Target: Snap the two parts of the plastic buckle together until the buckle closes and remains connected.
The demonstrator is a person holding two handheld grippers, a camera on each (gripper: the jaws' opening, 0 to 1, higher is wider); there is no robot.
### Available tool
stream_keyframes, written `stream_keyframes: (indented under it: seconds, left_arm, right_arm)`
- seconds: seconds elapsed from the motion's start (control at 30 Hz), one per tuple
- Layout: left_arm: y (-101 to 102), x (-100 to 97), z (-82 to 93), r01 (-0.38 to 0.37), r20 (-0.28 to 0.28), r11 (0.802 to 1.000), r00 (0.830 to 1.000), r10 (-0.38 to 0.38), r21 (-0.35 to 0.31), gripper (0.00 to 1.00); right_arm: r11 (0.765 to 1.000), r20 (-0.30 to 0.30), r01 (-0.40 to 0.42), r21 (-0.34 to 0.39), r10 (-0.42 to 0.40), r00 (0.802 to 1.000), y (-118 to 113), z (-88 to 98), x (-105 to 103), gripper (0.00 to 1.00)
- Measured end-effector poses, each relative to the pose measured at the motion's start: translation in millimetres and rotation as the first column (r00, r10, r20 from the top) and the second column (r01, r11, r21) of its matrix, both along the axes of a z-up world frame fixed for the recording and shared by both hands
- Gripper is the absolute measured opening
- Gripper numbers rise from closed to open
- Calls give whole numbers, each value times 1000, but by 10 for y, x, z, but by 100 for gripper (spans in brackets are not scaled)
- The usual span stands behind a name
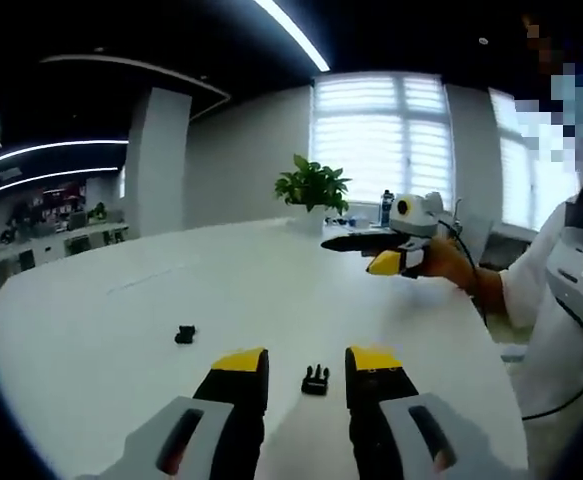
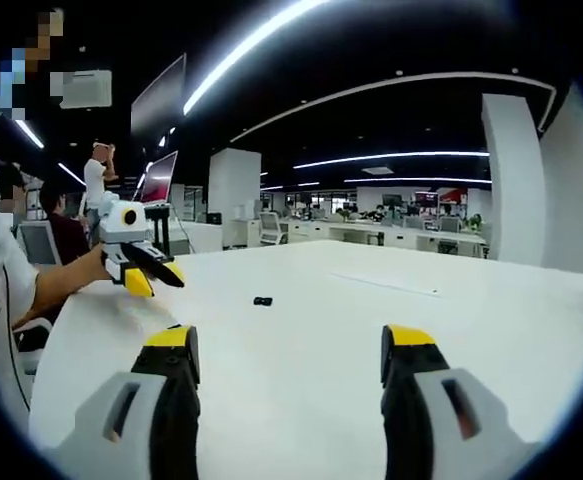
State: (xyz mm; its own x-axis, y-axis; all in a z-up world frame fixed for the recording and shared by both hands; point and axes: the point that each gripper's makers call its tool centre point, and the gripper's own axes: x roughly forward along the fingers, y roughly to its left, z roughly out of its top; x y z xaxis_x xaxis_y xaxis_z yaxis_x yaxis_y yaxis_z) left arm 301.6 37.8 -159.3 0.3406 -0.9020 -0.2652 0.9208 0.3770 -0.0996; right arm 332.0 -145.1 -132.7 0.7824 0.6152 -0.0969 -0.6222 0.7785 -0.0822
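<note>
Surroundings: a large white table (image 1: 101, 330) carries both buckle parts. At its far edge, about 12 o'clock in the left gripper view, stands a potted green plant (image 1: 313, 186), with a dark bottle (image 1: 386, 208) just beside it toward 1 o'clock. Blinded windows (image 1: 381, 140) lie behind them, and a white column (image 1: 158, 160) rises at 10 o'clock. In the right gripper view, an open office with desks (image 2: 411, 238) lies past the table at 1 o'clock, and seated and standing people (image 2: 66, 225) show at 9 o'clock. Nothing lies on the table between either gripper and the buckle parts.

Left gripper (image 1: 307, 360): its yellow-tipped jaws are spread apart and hold nothing. The pronged buckle part (image 1: 316, 379) lies on the table between the two jaw tips, touching neither. The buckle socket part (image 1: 185, 334) lies near, at about 10 o'clock from the jaws, apart from the pronged part. In the right gripper view the left gripper (image 2: 151, 275) shows at 9 o'clock, in a person's hand.

Right gripper (image 2: 291, 345): its jaws are spread wide and empty. One small black buckle part (image 2: 262, 300) lies on the table beyond the jaws at about 12 o'clock, well apart from them; which part it is cannot be told. In the left gripper view the right gripper (image 1: 391, 262) is held above the table at 2 o'clock, by a hand (image 1: 449, 262)
</note>
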Motion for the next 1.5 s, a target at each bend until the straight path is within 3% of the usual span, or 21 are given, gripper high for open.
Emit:
stream_keyframes:
  seconds: [0.47, 0.8, 1.07, 1.5]
  left_arm:
    - [5, -59, -10, -37, -12, 999, 999, 37, -34, 34]
    - [76, 4, -35, -93, 15, 996, 996, 93, -6, 35]
    - [132, 59, -11, -123, 3, 992, 992, 123, -29, 37]
    - [210, 105, 2, -155, -4, 987, 988, 155, -51, 39]
  right_arm:
    - [994, 19, -86, -66, 87, 996, 266, -28, 223, 74]
    - [988, -1, -147, -50, 147, 989, 395, -33, 378, 74]
    - [979, 10, -197, -44, 198, 980, 528, 8, 514, 74]
    - [966, -55, -254, -38, 252, 966, 716, -195, 809, 75]
